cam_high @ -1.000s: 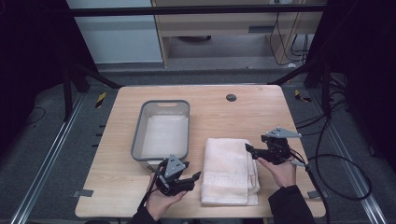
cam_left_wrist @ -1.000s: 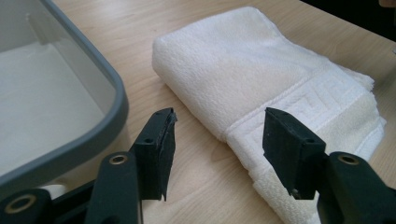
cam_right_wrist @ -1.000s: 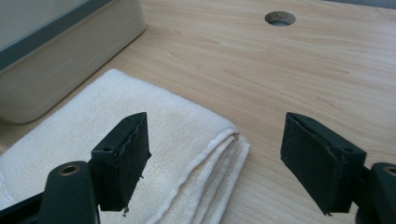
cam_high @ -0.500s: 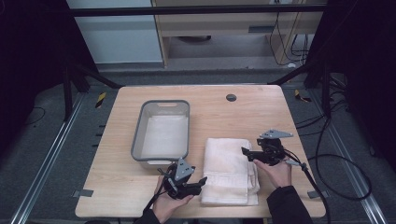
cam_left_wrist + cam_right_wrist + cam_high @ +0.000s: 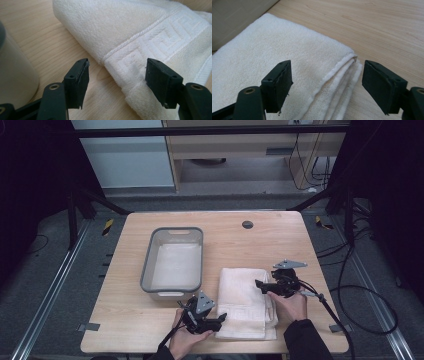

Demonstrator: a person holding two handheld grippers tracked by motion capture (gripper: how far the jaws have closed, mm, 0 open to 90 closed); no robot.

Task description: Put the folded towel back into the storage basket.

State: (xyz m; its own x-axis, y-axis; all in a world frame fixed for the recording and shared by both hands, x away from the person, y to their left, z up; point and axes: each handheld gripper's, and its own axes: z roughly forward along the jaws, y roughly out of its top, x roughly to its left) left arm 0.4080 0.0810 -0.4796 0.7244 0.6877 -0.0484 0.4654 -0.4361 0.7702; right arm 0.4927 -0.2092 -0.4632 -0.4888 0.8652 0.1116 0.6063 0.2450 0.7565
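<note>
Your left gripper (image 5: 220, 317) gapes at the folded white towel's (image 5: 246, 300) near-left corner on the desk (image 5: 260, 240); your right gripper (image 5: 260, 284) gapes over its right edge.

We see a folded cream terry-cloth towel (image 5: 246, 296), its pile looped and rough, with a smoother woven key-pattern border and a corded ridge. Beneath it the pale wooden table (image 5: 260, 237) looks smooth and matt, its grain fine. The grey plastic tub (image 5: 147, 270) has a dull sheen. Our grippers' black jaws look matt plastic.
</note>
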